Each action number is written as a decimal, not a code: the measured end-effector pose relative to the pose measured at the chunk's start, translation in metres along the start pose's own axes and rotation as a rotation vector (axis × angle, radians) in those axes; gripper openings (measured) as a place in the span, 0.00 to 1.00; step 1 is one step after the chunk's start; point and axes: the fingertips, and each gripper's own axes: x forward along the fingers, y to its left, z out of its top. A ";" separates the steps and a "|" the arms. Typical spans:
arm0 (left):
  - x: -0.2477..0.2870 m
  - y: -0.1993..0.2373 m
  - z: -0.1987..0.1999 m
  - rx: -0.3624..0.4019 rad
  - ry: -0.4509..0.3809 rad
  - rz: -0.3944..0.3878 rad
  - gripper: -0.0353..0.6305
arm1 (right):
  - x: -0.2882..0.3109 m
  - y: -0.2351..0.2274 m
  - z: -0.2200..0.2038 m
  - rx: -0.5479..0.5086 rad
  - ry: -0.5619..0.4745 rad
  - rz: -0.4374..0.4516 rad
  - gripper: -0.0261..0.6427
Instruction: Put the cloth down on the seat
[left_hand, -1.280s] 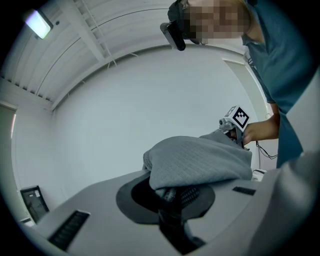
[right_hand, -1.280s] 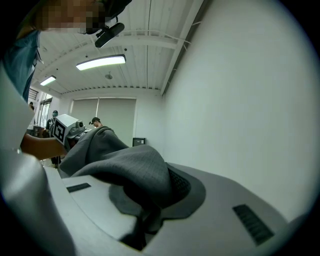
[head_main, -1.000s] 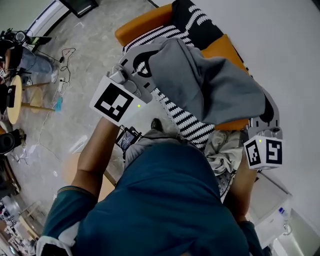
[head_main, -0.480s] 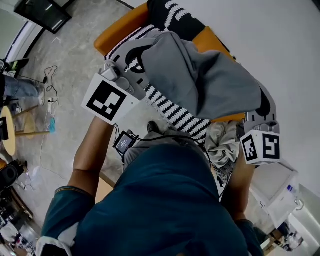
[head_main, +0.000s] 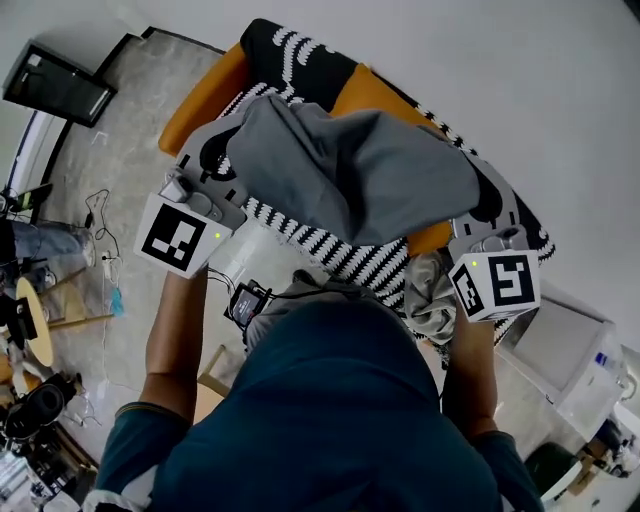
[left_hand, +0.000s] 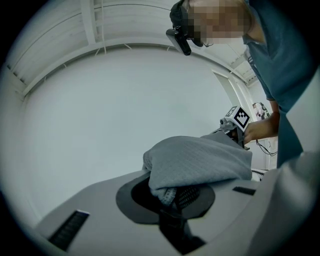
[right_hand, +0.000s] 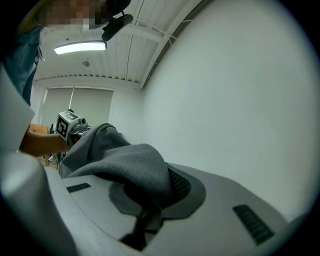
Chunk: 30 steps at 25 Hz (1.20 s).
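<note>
Grey cloth (head_main: 350, 175) drapes over middle of orange seat (head_main: 200, 95); seat surface beneath unseen. Striped cover (head_main: 340, 250) partly under cloth, lower end lost behind person's torso (head_main: 330, 420). Left gripper (left_hand: 172, 197): jaw tips buried in cloth fold (same story on right gripper (right_hand: 150, 197)). Crumpled pale fabric (head_main: 430, 295) half behind right gripper, extent unclear. Small dark device (head_main: 245, 303) on floor too small to identify. Round table (head_main: 35, 320) cut by left edge of head view.
</note>
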 end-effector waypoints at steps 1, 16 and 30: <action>0.007 -0.001 -0.001 0.004 0.006 0.003 0.13 | 0.000 -0.006 -0.002 0.002 -0.003 0.003 0.10; 0.092 -0.003 -0.002 0.018 0.036 -0.027 0.15 | -0.002 -0.081 -0.028 0.047 -0.009 -0.057 0.10; 0.142 0.022 -0.040 -0.024 0.045 -0.091 0.17 | 0.031 -0.105 -0.062 0.064 0.046 -0.129 0.10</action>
